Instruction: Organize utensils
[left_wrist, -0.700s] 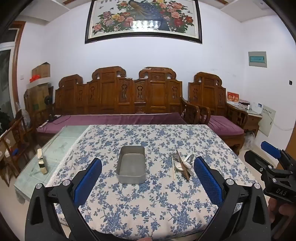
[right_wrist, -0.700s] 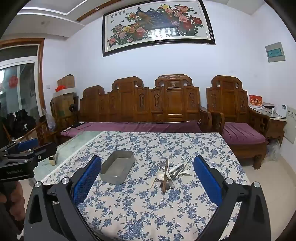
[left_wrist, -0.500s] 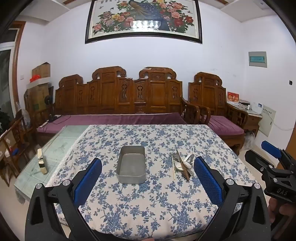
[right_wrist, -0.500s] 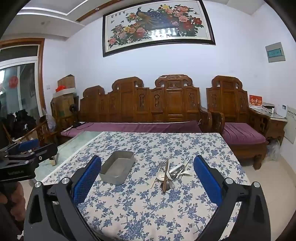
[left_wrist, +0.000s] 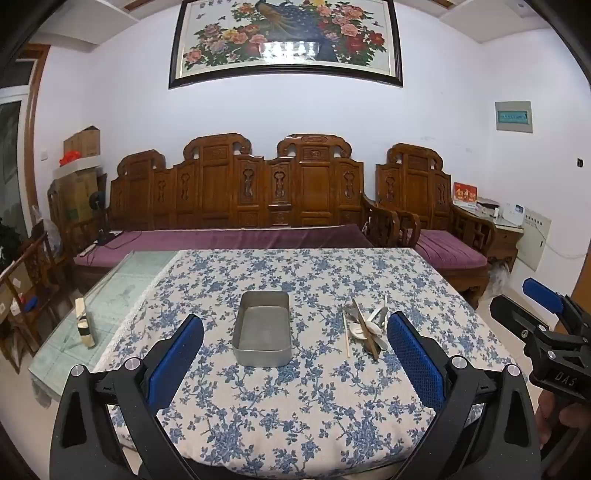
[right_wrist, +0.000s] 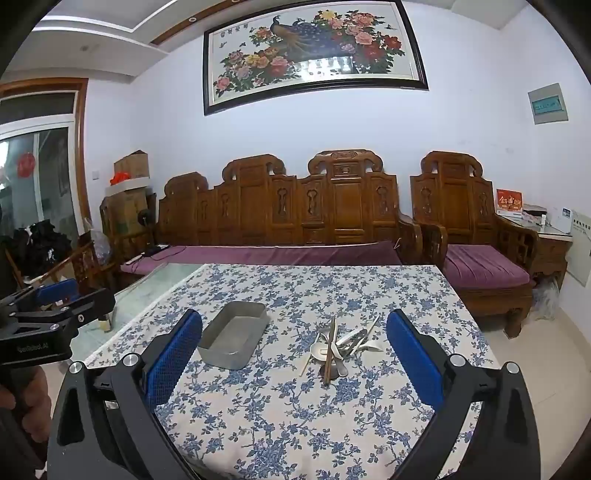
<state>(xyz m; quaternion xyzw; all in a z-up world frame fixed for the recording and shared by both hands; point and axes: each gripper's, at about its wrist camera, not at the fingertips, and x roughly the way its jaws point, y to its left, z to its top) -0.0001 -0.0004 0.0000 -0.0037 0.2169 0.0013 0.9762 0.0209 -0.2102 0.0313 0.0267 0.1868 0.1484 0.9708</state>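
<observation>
Lying in a messy pile (right_wrist: 340, 347) right of the metal tray (right_wrist: 232, 338), the spoons and chopsticks point mostly away, closer to the wide-open, empty right gripper (right_wrist: 293, 354) than the equally open, empty left gripper (left_wrist: 295, 363).

light: bright, even | glare: framed painting (left_wrist: 286, 40) glass; edges: fisheye-bent, dark corners

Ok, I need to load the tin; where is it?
The tin sits mid-table in both views, left of the utensil pile.
</observation>
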